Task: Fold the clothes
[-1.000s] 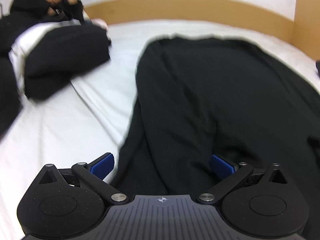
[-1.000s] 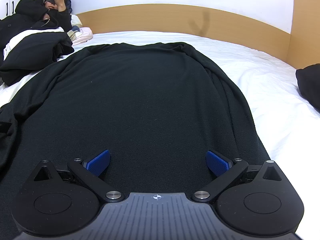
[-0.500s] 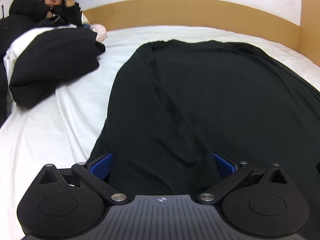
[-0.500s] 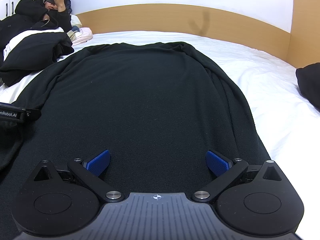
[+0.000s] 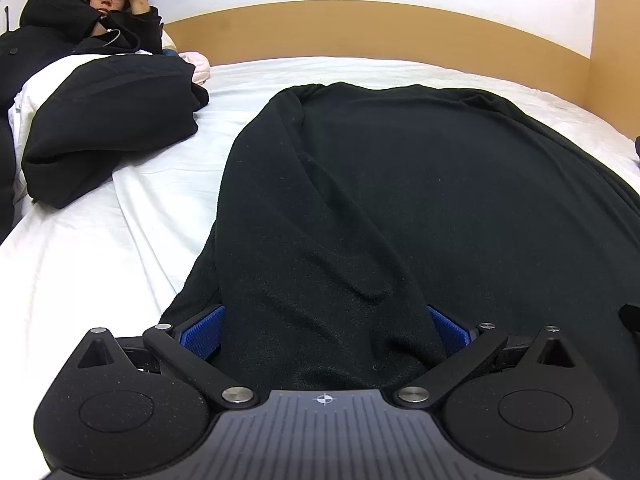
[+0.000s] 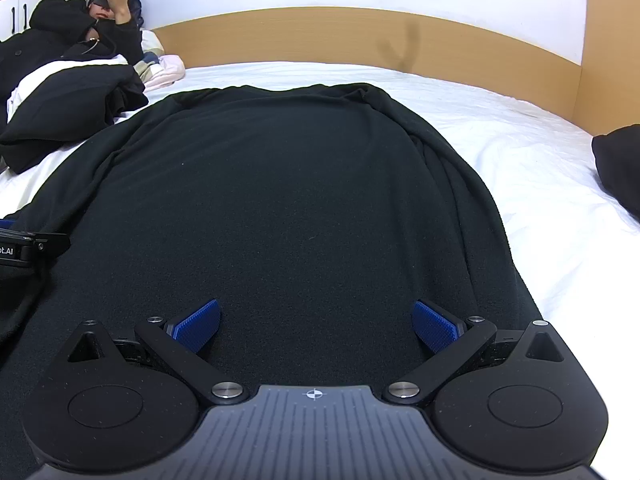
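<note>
Black knit garment (image 6: 300, 200) runs lengthwise straight ahead on white bed sheet (image 6: 540, 168); left hand-held gripper (image 5: 324, 332) spread astride its near-left fold, right hand-held gripper (image 6: 316, 324) spread over near hem.

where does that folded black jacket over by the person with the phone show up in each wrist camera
Left wrist: the folded black jacket lies upper left on the white sheet, left of the spread black garment.
Right wrist: the jacket is at the far left edge, higher and more squeezed.
Shared landmark: the wooden headboard, curving across the top of both views.
</note>
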### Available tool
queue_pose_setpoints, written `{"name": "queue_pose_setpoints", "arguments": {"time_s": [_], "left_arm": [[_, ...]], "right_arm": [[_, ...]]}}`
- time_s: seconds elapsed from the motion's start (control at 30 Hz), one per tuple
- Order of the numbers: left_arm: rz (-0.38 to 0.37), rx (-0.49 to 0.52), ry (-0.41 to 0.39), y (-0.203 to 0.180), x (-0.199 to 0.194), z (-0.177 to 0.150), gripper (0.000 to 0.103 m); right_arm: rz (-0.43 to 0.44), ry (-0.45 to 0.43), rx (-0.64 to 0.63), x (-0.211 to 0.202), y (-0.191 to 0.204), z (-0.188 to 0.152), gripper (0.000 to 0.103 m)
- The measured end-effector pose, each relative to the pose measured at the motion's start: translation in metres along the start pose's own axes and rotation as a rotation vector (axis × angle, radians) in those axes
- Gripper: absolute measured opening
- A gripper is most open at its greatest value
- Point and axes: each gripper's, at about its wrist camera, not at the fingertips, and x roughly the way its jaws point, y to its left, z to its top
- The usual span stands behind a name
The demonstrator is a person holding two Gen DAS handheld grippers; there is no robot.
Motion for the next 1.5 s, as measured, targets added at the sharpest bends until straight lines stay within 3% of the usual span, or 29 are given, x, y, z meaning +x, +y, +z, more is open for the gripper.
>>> {"name": "queue_pose_setpoints", "arguments": {"time_s": [1.5], "left_arm": [[0.010, -0.002, -0.004, 0.0003, -0.0006, 0.0022, 0.103]], "right_arm": [[-0.005, 0.000, 0.001, 0.0006, 0.0055, 0.0002, 0.103]]}}
